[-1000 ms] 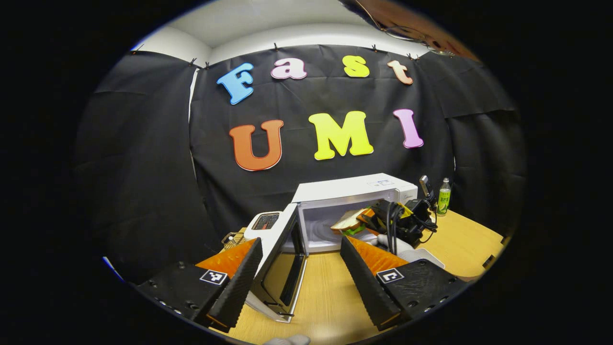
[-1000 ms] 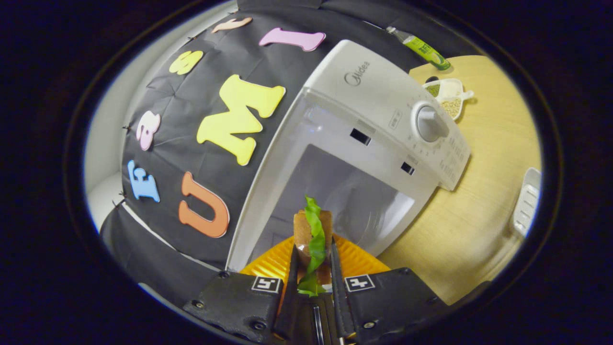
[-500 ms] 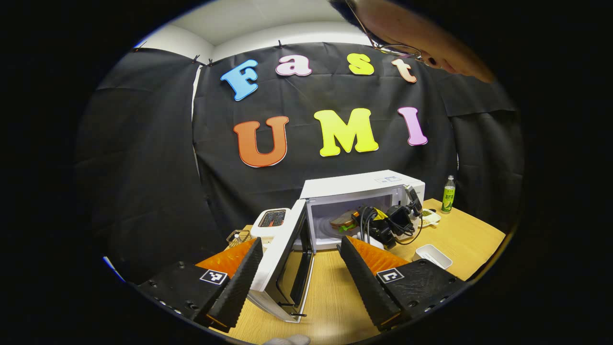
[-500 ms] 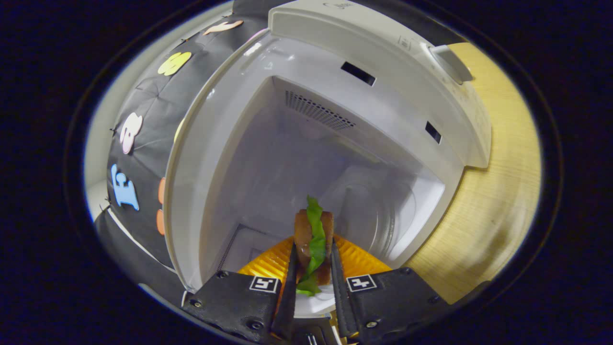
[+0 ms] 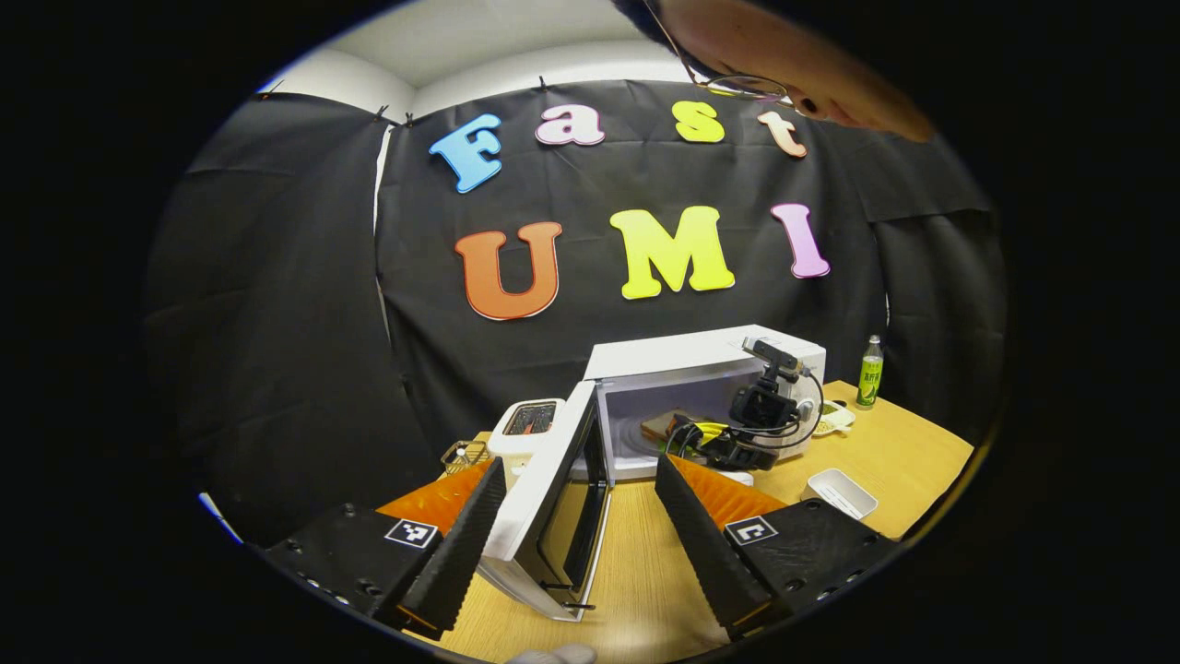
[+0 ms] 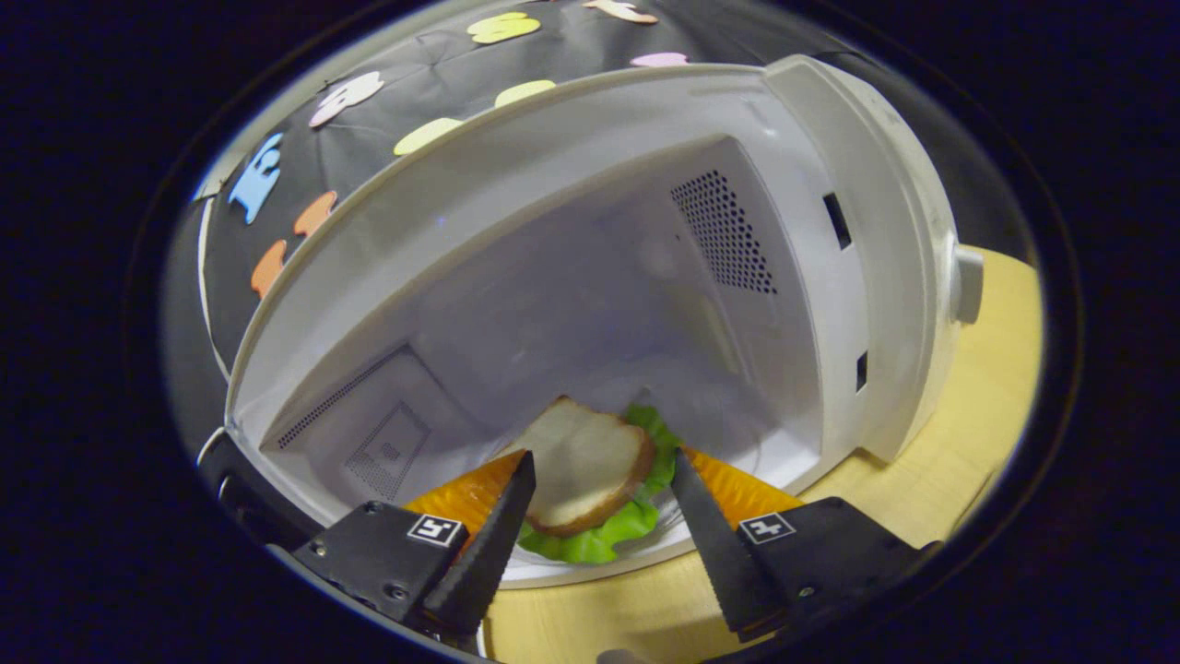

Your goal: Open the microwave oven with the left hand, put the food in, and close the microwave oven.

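Observation:
The white microwave [image 5: 701, 349] stands open at the back of the table, its door [image 5: 546, 503] swung out to the left. My left gripper [image 5: 579, 459] hangs open in front of it, apart from the door, holding nothing. A sandwich [image 6: 585, 461] of bread and green lettuce lies flat on the glass turntable [image 6: 645, 553] inside the cavity [image 6: 516, 277]. My right gripper [image 6: 601, 454] is open at the cavity's mouth, its fingers either side of the sandwich and off it. The left gripper view has the right gripper [image 5: 756, 420] at the oven opening and the sandwich [image 5: 659, 426] inside.
A white toaster [image 5: 525, 426] and a wire basket [image 5: 464, 454] stand left of the oven. To its right are a green bottle [image 5: 869, 372], a small dish [image 5: 834, 420] and a white tray [image 5: 837, 492]. The control knob [image 6: 966, 284] juts from the oven's front. A person leans in above.
My right gripper carried the sandwich into the cavity, turned level and opened; the sandwich went from upright between the fingers to flat on the turntable. The left gripper drew back slightly.

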Demonstrator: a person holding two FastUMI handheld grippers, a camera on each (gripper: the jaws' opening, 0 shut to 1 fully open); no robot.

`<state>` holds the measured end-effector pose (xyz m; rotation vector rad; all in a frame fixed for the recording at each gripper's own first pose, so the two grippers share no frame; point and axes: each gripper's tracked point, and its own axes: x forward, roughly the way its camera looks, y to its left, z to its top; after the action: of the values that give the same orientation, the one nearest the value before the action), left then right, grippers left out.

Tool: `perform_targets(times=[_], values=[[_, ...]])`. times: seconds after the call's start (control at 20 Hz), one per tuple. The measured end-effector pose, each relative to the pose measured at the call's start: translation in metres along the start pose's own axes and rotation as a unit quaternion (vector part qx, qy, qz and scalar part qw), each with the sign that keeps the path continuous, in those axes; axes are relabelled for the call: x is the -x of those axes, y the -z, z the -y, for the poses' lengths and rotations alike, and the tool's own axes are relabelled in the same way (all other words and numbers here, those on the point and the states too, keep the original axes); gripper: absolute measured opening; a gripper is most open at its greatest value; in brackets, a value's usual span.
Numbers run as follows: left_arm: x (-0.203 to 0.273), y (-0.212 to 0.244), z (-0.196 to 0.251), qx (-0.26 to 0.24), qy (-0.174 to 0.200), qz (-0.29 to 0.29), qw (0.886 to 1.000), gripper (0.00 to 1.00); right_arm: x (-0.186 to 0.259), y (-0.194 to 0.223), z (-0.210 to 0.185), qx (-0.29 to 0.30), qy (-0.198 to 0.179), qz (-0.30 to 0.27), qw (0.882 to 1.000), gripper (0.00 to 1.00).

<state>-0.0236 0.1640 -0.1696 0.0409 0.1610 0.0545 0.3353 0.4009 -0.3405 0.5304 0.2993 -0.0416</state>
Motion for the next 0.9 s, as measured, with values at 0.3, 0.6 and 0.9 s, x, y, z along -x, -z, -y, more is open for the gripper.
perform_targets(times=[0.3, 0.6, 0.9], values=[[-0.001, -0.011, -0.003, 0.002, -0.011, 0.007, 1.000, 0.97, 0.051, -0.038, -0.009, 0.093, -0.029, 0.020, 0.995, 0.90], [0.009, -0.032, 0.011, -0.007, -0.013, 0.017, 1.000, 0.97, 0.129, -0.077, 0.000, 0.130, -0.090, -0.011, 0.987, 0.98], [0.029, -0.062, 0.047, -0.012, -0.019, 0.027, 0.999, 0.97, 0.204, -0.162, 0.080, 0.209, -0.111, 0.002, 0.972, 0.98]])
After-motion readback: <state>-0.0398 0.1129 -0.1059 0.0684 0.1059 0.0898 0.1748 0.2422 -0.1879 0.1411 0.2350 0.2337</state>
